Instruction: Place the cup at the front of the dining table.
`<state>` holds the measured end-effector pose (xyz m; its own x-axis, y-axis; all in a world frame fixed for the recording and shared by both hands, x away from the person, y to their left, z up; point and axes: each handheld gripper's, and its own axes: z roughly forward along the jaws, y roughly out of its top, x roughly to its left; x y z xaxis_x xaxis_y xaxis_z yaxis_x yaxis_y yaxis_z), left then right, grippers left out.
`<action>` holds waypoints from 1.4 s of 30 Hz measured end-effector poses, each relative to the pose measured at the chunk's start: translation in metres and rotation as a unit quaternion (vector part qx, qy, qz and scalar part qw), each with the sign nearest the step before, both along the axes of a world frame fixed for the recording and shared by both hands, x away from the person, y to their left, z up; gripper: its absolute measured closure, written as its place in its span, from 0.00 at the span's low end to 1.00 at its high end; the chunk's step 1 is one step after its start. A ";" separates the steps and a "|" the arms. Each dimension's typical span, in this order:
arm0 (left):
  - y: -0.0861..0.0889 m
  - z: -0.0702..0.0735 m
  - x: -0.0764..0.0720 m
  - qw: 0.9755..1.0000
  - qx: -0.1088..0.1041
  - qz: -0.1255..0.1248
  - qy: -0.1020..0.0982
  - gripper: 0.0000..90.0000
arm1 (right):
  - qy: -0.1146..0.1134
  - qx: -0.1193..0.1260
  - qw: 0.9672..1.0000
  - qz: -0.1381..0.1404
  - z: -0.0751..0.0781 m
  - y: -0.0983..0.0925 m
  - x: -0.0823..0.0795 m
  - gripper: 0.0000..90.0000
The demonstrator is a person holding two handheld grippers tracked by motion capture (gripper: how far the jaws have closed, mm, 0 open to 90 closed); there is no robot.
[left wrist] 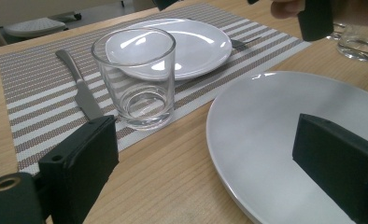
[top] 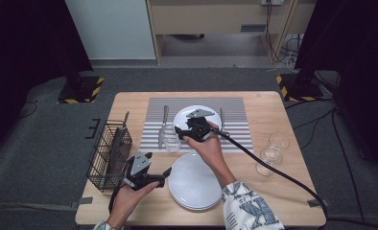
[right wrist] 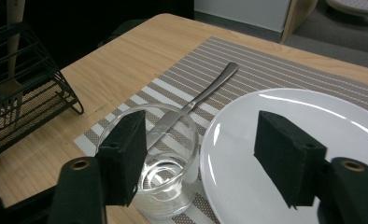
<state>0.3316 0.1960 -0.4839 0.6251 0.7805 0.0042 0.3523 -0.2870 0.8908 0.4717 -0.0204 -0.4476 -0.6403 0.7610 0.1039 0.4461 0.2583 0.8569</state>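
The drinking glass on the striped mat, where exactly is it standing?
In the high view the glass stands upright on the striped placemat's near left corner, between the knife and the plate on the mat, just below the right gripper.

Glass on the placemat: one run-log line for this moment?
glass: upright on placemat, free | right hand-held gripper: open above glass | left hand-held gripper: open, empty

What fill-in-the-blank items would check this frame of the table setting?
1. The clear drinking glass stands on the striped ____.
2. The silver table knife lies on the placemat between the glass and the black wire ____.
3. The right gripper has its jaws ____, with nothing between them.
4. The left gripper hovers by the stack of white ____ near the table's front edge.

Missing words: placemat; basket; open; plates
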 end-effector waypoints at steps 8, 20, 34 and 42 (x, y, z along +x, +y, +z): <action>0.000 -0.001 0.000 1.000 0.002 0.000 0.000 0.07 | -0.029 -0.005 0.999 -0.023 0.013 -0.017 -0.007 0.21; -0.001 -0.001 0.000 1.000 0.003 -0.002 0.002 0.07 | -0.066 -0.013 0.997 -0.050 0.026 -0.043 -0.020 0.13; -0.005 -0.004 0.000 1.000 0.013 -0.005 0.004 0.07 | -0.114 -0.010 0.991 -0.065 0.041 -0.071 -0.045 0.09; -0.005 -0.005 0.000 1.000 0.019 -0.005 0.003 0.07 | -0.127 -0.031 0.990 -0.059 0.046 -0.083 -0.058 0.06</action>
